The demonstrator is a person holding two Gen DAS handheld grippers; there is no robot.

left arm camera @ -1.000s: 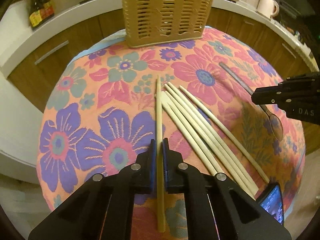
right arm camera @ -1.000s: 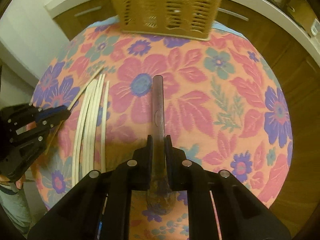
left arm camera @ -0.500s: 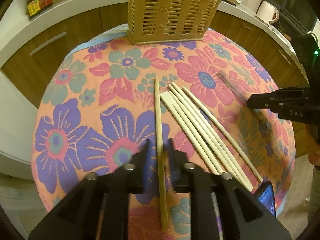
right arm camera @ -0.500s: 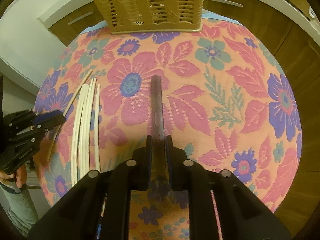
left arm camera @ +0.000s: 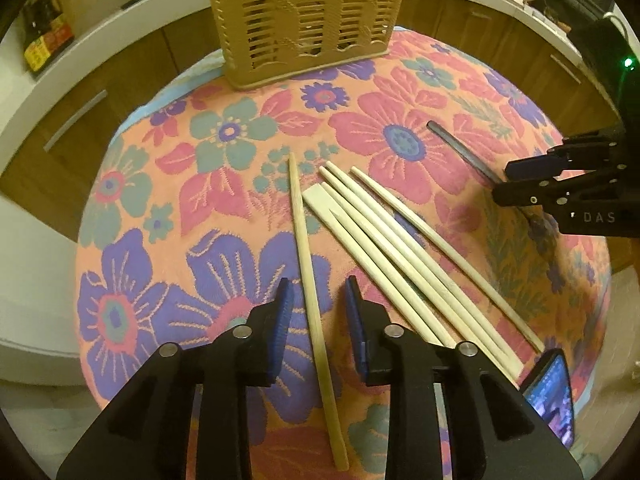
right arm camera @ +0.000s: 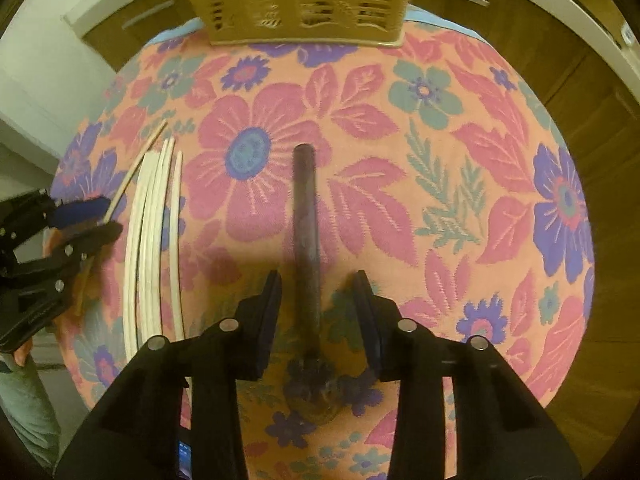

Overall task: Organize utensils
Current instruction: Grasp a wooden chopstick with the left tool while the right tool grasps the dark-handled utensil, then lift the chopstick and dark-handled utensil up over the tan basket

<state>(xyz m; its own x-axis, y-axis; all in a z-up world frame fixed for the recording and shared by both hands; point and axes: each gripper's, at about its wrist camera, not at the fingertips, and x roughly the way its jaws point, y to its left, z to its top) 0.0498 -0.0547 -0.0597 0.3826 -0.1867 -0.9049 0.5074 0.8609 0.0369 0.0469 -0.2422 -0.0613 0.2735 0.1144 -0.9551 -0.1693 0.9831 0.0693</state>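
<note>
Half a second ago both claws were closed on their utensils; now both stand open. Our left claw has spread its blue pads, and the chopstick lies loose between them on the flowered cloth, touching neither pad. Our right claw has likewise parted, and the spoon rests between its fingers, handle pointing toward the top of the frame.

The other chopsticks lie as they did before, fanned just right of the single one in the left view, running from centre to lower right. The basket stands at the top centre of both views, on the far edge of the desk.

Several things are hard to read. The spoon's bowl sits low between the right claw's arms, in shadow and blurred, so its outline is uncertain. In the left view the spoon's handle disappears behind the right claw at the right edge. The near ends of the fanned chopsticks are cut off by the left claw's body. A phone shows only in part at the lower right. The basket's top is cropped by the frame, so we cannot see its compartments.

Bare cloth stretches between the utensils and the basket. The cloth falls away at the desk's rounded edge on the left and right; the phone lies at the lower right edge.
</note>
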